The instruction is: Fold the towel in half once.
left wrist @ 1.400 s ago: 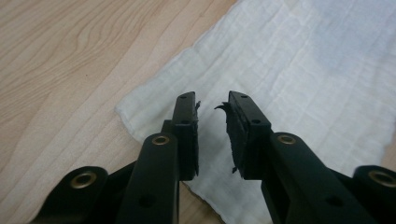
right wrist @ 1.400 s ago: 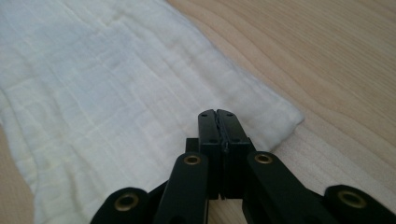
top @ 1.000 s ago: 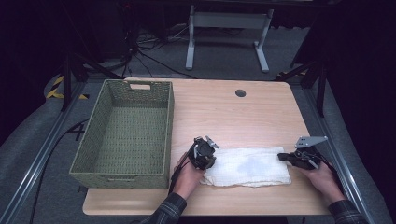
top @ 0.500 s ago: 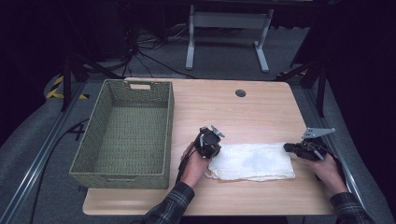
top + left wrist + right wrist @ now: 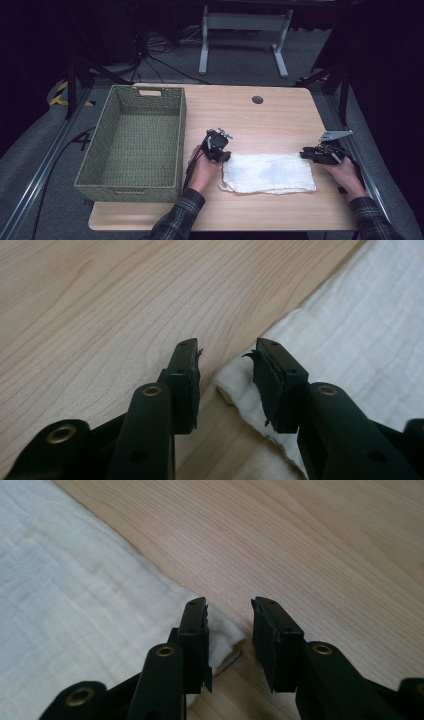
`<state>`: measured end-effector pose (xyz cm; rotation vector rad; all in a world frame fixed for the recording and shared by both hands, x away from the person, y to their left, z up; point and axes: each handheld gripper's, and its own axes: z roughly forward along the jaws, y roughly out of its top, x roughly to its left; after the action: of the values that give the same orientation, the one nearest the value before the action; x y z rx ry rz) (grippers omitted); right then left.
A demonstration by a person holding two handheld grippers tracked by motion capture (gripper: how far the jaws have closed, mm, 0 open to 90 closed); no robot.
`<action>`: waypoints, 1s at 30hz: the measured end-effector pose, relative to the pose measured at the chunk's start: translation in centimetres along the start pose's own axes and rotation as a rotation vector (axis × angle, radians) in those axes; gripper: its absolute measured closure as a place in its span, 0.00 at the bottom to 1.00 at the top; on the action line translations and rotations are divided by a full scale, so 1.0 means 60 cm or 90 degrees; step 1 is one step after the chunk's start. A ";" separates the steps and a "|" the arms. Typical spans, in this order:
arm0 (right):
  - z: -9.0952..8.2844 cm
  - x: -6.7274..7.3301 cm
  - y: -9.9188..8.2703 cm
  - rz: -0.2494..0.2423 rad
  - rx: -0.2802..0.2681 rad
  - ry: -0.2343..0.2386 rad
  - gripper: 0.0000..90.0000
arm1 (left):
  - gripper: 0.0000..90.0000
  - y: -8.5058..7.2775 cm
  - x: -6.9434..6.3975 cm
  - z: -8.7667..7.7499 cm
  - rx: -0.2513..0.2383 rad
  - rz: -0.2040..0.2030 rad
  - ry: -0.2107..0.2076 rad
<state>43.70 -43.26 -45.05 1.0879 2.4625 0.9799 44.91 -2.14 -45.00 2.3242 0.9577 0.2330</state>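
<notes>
A light wooden table point(image 5: 280, 120) is carrying the whole scene, with a large green woven basket point(image 5: 177, 130) sitting along its left side, its handle slot at the far end and its woven floor lying bare. To the right of the basket, a folded white cloth point(image 5: 270, 172) is lying flat near the table's front edge, well apart from the basket wall. A person in plaid sleeves is holding the left gripper point(image 5: 222, 154) at the cloth's far left corner and the right gripper point(image 5: 306, 154) at its far right corner. Both claws have just been opening: in the left gripper view the jaws are standing spread with the cloth corner point(image 5: 235, 385) lying loose between them, and in the right gripper view the jaws are likewise standing apart over the other corner point(image 5: 225, 635), pinching nothing.
</notes>
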 end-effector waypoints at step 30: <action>-0.041 0.002 0.011 -0.012 -0.073 -0.017 0.98 | 0.97 0.004 0.007 -0.050 -0.100 -0.011 -0.010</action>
<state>42.77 -44.04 -42.81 1.0334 2.3597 1.0788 44.21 -0.59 -42.47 2.1710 0.9180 0.2715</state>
